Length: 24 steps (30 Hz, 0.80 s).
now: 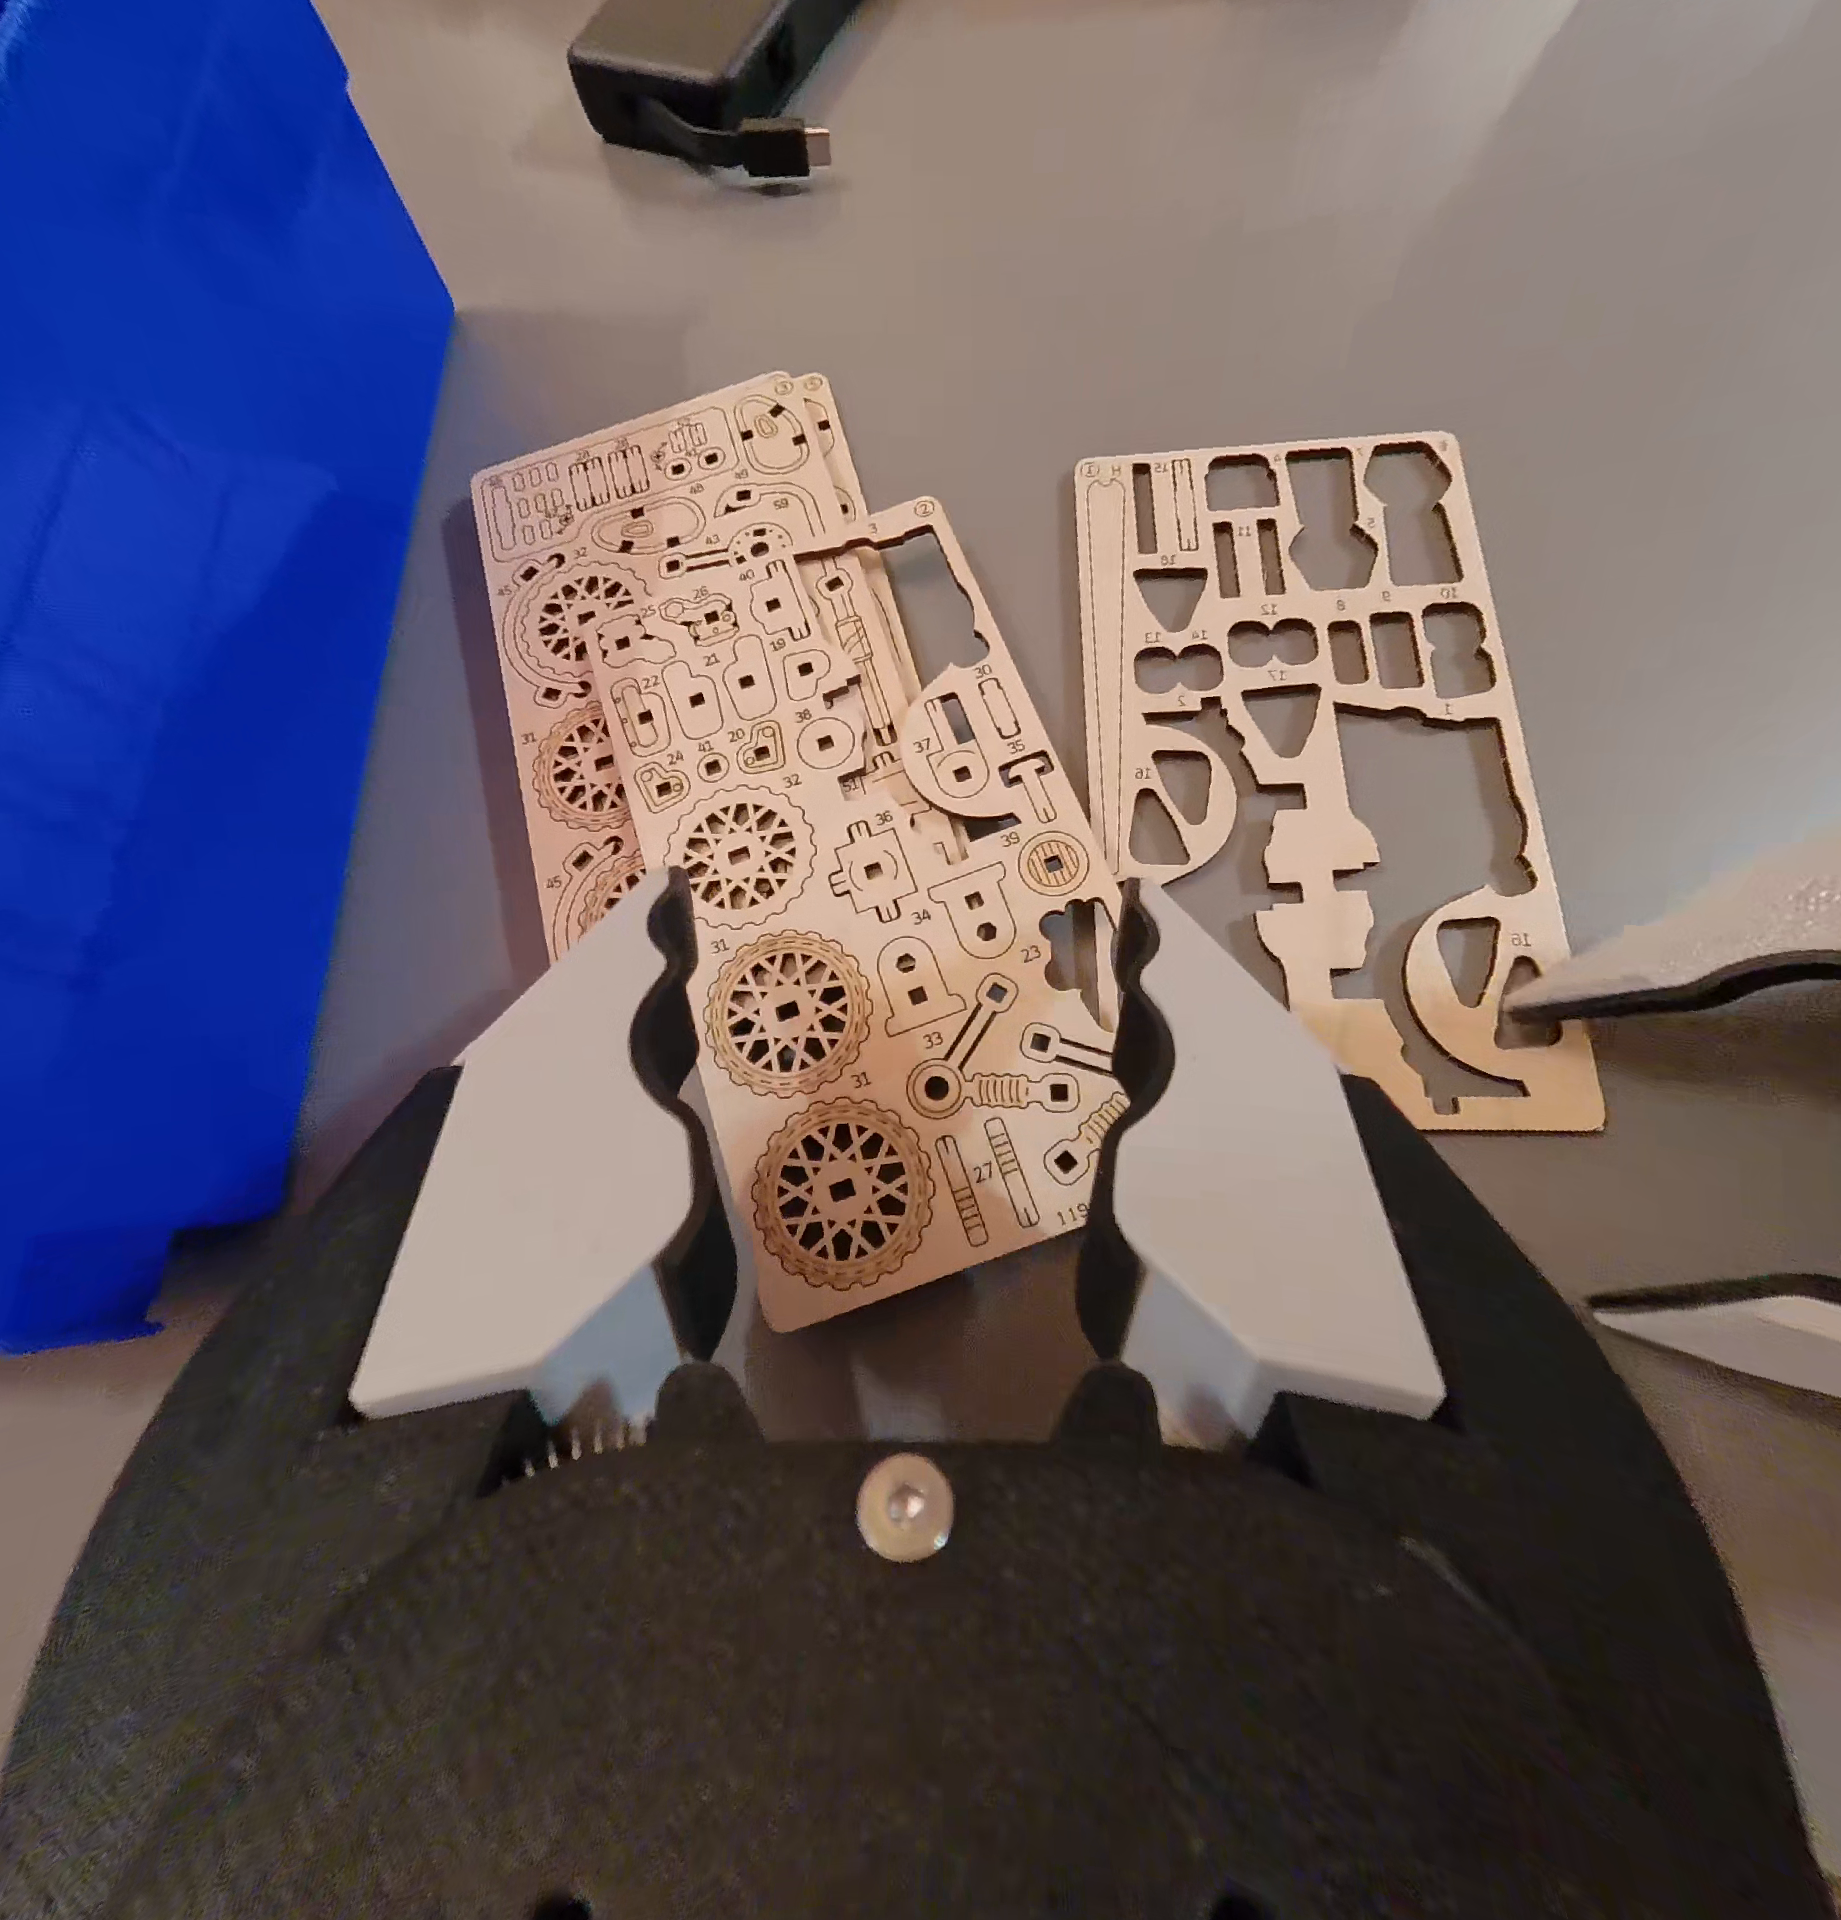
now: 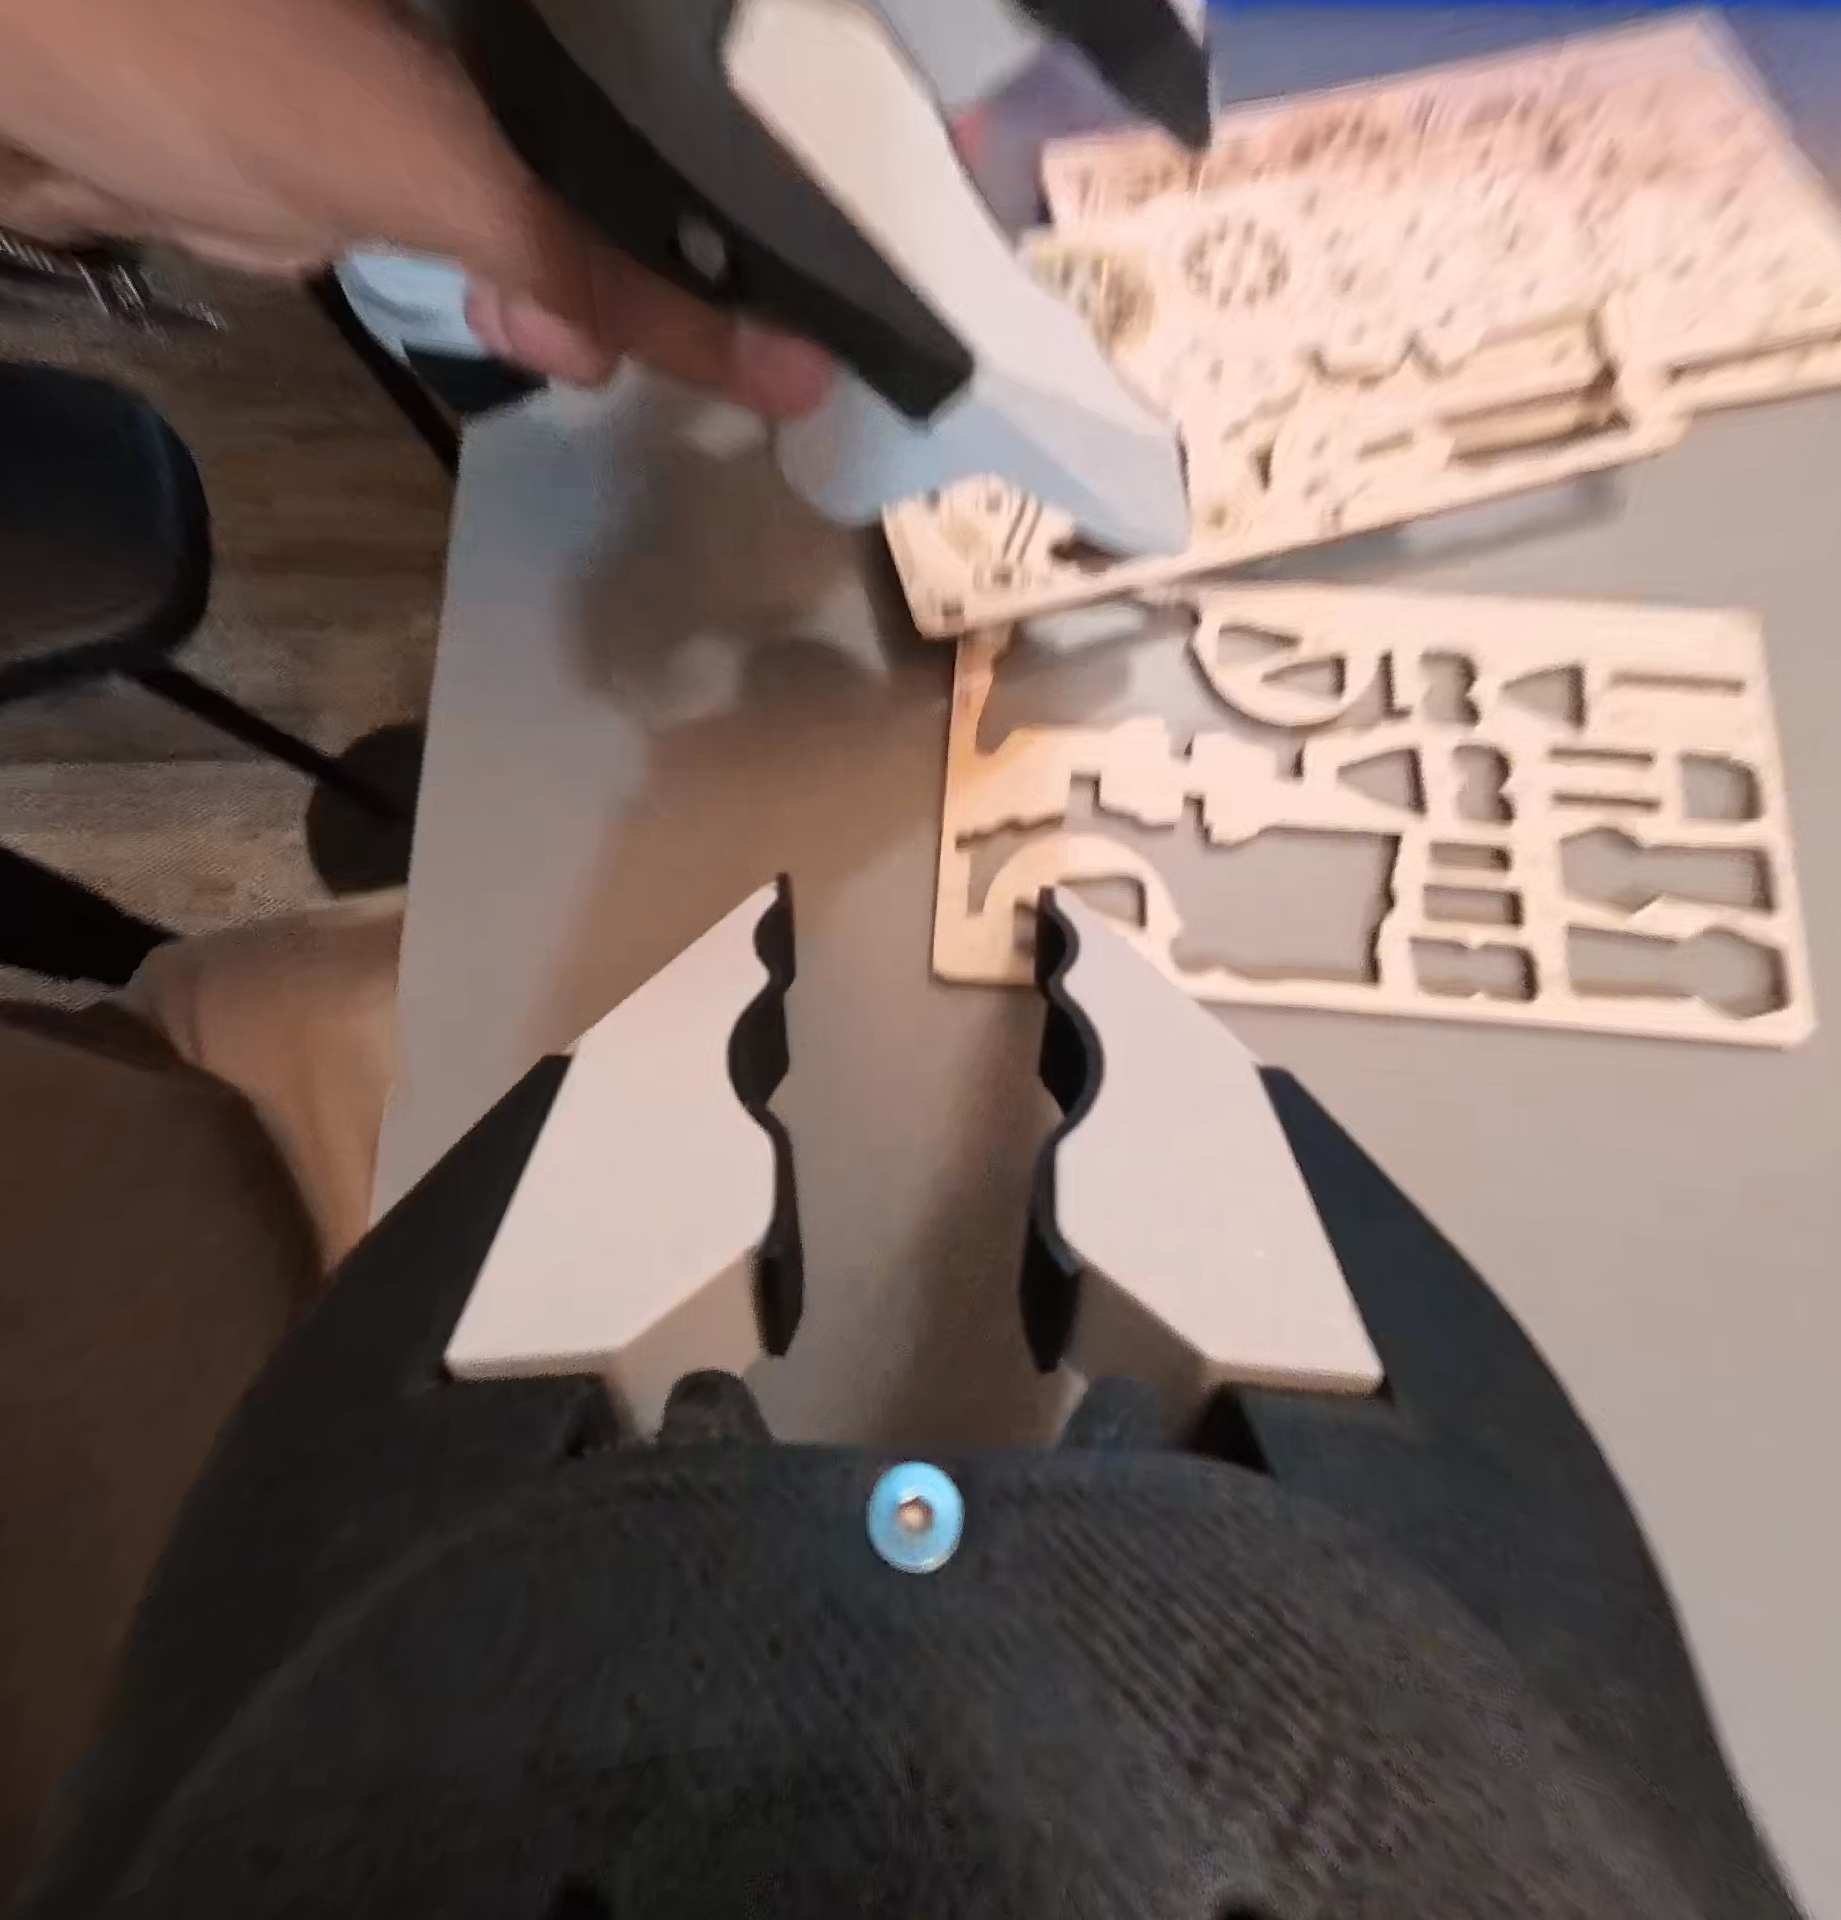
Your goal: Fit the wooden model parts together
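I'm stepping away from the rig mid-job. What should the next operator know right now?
Left gripper: open, over the top sheet of the stack, holding nothing.
Right gripper: open, empty, one fingertip at the near corner of the emptied sheet.
Both sheets lie on the grey table.
Done: that sheet's parts are mostly punched out.
Left: no loose parts in view; nothing fitted yet.

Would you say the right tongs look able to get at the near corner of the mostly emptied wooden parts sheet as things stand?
Probably yes. The right tongs are open, one fingertip already at the corner of the mostly emptied wooden parts sheet, which lies flat on the grey table with nothing covering that corner.
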Tool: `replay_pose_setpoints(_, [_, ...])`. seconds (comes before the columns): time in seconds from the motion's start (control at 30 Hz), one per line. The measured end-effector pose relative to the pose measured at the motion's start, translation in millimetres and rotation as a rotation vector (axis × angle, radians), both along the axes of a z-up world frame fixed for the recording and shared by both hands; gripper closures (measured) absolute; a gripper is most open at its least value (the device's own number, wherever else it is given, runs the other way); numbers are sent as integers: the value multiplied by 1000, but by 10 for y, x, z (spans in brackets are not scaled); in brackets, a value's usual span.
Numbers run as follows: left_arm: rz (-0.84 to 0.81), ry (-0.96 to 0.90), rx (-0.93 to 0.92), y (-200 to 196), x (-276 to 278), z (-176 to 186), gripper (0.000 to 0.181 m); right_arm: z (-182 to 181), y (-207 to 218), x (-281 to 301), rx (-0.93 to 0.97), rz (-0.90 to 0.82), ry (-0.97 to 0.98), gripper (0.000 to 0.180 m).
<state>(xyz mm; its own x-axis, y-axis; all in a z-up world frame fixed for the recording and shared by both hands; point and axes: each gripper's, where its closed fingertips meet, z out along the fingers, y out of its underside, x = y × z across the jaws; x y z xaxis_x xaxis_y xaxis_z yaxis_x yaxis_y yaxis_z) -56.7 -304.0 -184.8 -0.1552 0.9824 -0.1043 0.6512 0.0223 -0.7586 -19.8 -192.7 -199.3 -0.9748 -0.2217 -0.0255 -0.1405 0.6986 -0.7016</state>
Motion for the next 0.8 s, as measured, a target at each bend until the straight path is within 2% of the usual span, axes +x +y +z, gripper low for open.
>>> replay_pose_setpoints(0.2, [-19, -2, 76, 60, -11, -50, 100, -41, 433, -191, 51, -84, -35, 141])
replay_pose_setpoints(0.4, [-40, 32, 39, 169, -49, 64, 103, -17, 740, -72, 62, -131, -133, 141])
replay_pose_setpoints(0.63, [-167, 43, 150, 726, -66, 183, 105, -11, 838, 88, 3, -176, -144, 142])
replay_pose_setpoints(0.8, [-213, -56, 78, 933, -8, -42, 110, 13, 886, 137, -47, -194, -154, 144])
